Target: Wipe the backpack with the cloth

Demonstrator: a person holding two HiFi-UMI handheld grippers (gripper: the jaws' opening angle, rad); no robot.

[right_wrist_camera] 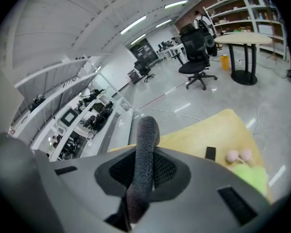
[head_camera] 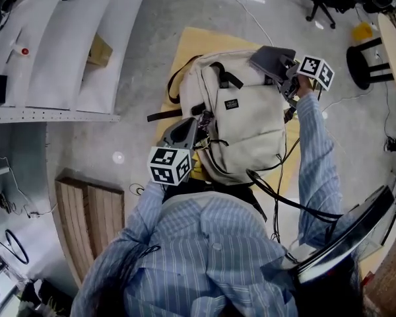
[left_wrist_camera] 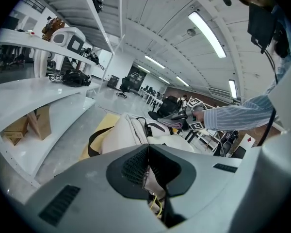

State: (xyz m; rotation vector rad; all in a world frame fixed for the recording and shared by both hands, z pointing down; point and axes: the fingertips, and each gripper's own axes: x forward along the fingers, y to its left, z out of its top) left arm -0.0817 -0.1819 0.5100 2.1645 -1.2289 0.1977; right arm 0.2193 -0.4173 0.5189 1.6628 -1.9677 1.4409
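A cream backpack [head_camera: 241,121] lies on a yellow board [head_camera: 198,41] in the head view. My right gripper [head_camera: 287,78] is at the pack's top right corner, shut on a folded grey cloth [head_camera: 272,59] that rests against the fabric. In the right gripper view the cloth [right_wrist_camera: 143,164] stands pinched between the jaws, with the board [right_wrist_camera: 208,135] behind it. My left gripper [head_camera: 191,134] is at the pack's lower left edge, shut on its cream fabric [left_wrist_camera: 153,178]. From the left gripper view the backpack [left_wrist_camera: 121,132] stretches away toward the cloth [left_wrist_camera: 177,120].
White shelving [head_camera: 66,51] with a cardboard box [head_camera: 99,50] runs along the left. A wooden pallet [head_camera: 89,213] lies on the floor at lower left. A black stool [head_camera: 366,61] and an office chair [head_camera: 317,2] stand at upper right. Pink balls [right_wrist_camera: 237,155] lie on the board.
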